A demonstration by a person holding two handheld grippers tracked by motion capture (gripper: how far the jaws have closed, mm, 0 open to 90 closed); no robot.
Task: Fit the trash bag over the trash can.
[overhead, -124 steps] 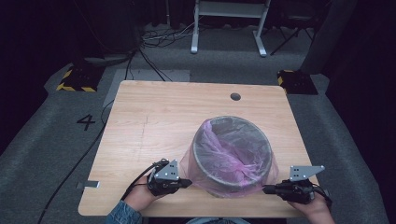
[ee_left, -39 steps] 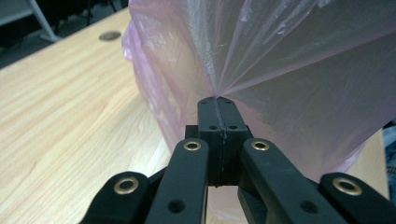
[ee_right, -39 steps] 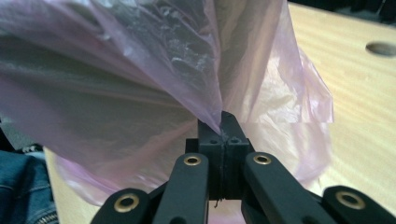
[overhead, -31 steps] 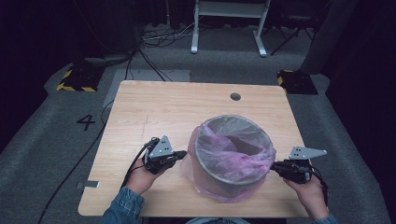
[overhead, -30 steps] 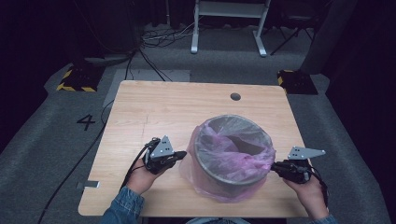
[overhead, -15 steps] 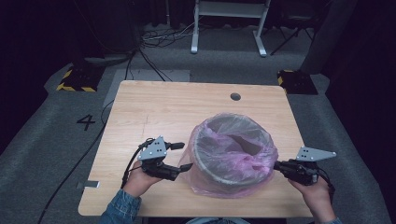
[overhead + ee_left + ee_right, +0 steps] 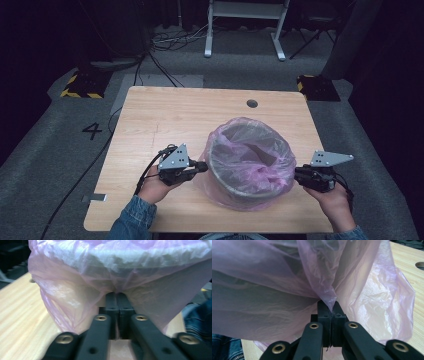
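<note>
While a thin pink plastic bin liner is draped over the rim of a round grey bin at the near middle of the pale wooden table, its film is pinched from both sides. At the left, the left gripper is seen with its jaws closed on a fold of the liner low on the bin's left wall; in the left gripper view the film bunches into the shut tips. At the right, the right gripper is likewise clamped on a gathered peak of the liner. The film is judged light, soft, slippery and easily torn, so hold is best taken on bunched folds near the rim rather than a single stretched layer. A painted "4" is read on the grey floor at the far left; no brand is legible.
</note>
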